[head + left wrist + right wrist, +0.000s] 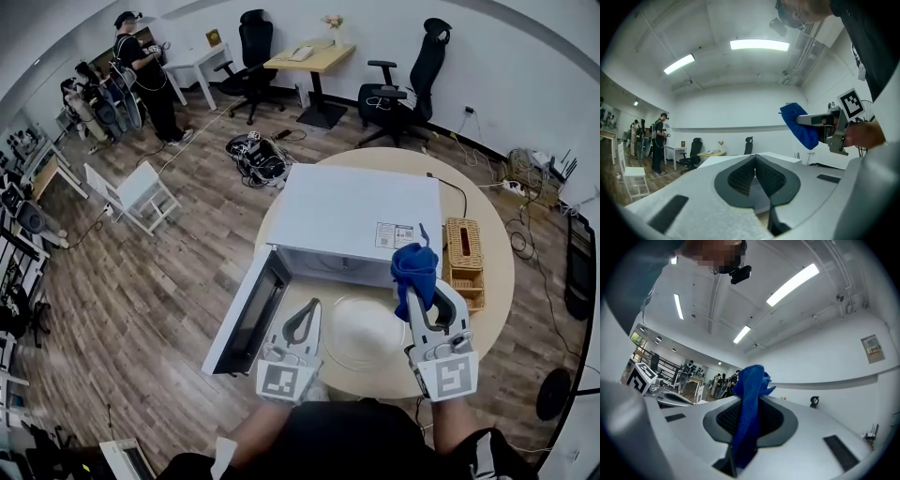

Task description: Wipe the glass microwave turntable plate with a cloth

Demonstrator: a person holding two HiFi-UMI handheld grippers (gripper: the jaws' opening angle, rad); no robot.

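**mick_t:** ok where's the plate [364, 330] here? can't find it in either gripper view

**rolo:** it's only in the head view. It lies flat on the round table [500, 267], right in front of the microwave [352, 216], whose door [246, 319] is swung open to the left. It's clear glass, so pretty faint against the wood. Both gripper views point up at walls and ceiling lights, so there's no plate in them

**mick_t:** and the cloth [414, 270]?

**rolo:** blue one, pinched in the right gripper [419, 292]. In the right gripper view the jaws are closed on it, with a fold sticking up past the tips and the rest trailing down between the pads. From the head it's bunched up over the microwave's front right corner, just past the plate's far right rim. The left gripper view gets it side-on: the cloth droops off the tips in mid air, with the person's hand behind the marker cube. Looks held up off the glass, not on it

**mick_t:** left gripper [310, 306] got anything?

**rolo:** nope, jaws pressed together and nothing between them. It sits just beside the plate's left rim, tips pointing at the open microwave. So the plate is between the two grippers

**mick_t:** anything else on the table?

**rolo:** a wicker basket [463, 253] just right of the microwave. Further back there are office chairs, desks and a few people standing around
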